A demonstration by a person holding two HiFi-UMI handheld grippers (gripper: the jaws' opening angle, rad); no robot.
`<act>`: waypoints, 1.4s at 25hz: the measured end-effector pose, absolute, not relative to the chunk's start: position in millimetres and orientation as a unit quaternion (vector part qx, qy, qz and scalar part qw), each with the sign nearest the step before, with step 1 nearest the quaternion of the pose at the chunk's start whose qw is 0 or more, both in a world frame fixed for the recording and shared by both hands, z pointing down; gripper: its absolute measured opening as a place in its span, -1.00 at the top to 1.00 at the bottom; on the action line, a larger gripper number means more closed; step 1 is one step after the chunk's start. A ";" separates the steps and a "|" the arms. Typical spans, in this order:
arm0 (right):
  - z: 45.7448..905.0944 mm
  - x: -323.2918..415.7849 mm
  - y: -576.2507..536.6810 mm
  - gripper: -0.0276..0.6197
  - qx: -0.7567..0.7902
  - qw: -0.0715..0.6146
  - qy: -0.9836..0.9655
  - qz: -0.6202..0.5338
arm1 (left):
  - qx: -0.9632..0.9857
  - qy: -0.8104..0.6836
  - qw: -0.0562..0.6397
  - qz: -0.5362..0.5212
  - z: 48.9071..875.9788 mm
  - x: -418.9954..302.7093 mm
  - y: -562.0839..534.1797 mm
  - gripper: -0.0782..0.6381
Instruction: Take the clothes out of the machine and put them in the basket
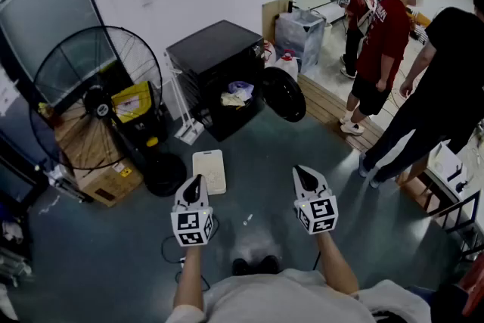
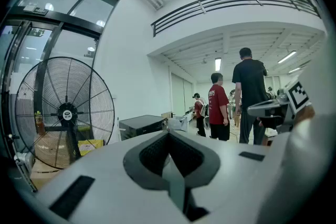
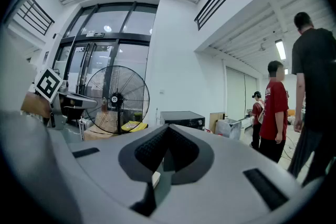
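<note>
Left gripper [image 1: 196, 182]: jaws together, nothing held; level above the floor [image 1: 249, 140].
Right gripper [image 1: 302, 173]: jaws together, nothing held; beside the other, apart.
Board [image 1: 209, 170]: flat on the floor, just ahead.
Fan [image 1: 94, 98]: left; its base [image 1: 165, 174] beside the board.
Machine [image 1: 215, 57]: at far wall, door [image 1: 283, 93] open rightward.
Clothes [image 1: 236, 94]: inside machine.
Bin [image 1: 300, 32]: beyond machine.
People [image 1: 383, 41]: standing, far right.
</note>
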State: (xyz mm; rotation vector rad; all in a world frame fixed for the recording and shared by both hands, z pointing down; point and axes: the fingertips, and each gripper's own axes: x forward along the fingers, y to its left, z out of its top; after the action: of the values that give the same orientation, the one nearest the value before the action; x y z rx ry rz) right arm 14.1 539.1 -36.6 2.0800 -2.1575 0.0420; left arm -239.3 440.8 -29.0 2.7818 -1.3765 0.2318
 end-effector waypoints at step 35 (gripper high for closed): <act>-20.9 112.0 524.8 0.84 0.671 0.058 -0.739 0.016 | 0.888 -0.453 0.009 0.083 -20.2 -127.3 428.3 0.73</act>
State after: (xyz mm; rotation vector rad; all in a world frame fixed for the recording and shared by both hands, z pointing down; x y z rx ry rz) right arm 112.0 524.8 -20.9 2.0351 -2.2385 0.0496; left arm -127.3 428.3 -20.2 2.7734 -1.4137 0.2580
